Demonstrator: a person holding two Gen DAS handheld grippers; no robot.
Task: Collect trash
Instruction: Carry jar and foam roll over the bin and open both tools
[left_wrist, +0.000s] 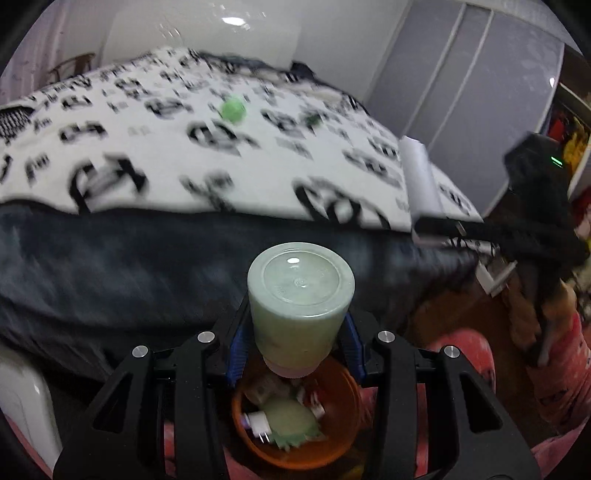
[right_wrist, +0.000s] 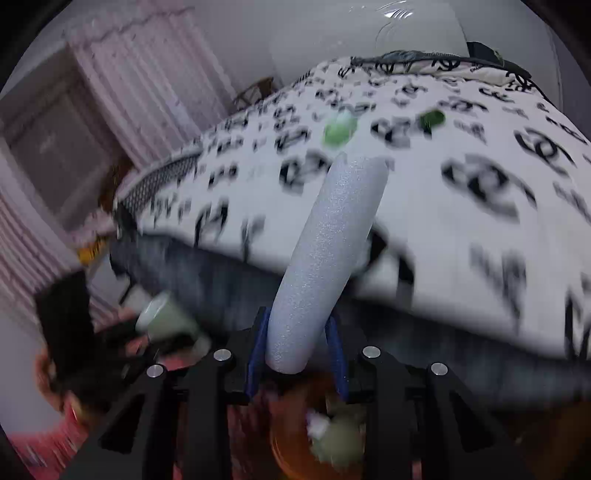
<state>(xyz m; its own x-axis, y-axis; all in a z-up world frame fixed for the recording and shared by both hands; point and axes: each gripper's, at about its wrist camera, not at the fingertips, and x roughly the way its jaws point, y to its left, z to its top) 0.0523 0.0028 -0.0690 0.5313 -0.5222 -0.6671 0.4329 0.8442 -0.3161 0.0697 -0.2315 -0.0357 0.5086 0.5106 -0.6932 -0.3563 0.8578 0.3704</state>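
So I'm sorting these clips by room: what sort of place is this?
Most likely a bedroom: a large bed under a white quilt with black logo print, pale sliding wardrobe doors beside it, and pink pleated curtains. An orange plastic bin holds trash.

Two black plastic grippers, left gripper (left_wrist: 295, 332) and right gripper (right_wrist: 299, 343). Blue pads (left_wrist: 236, 347) inside the fingers. Round shiny silver screws (left_wrist: 206, 336) on top. Triangle-shaped holes in the black arms. Small green light on one.
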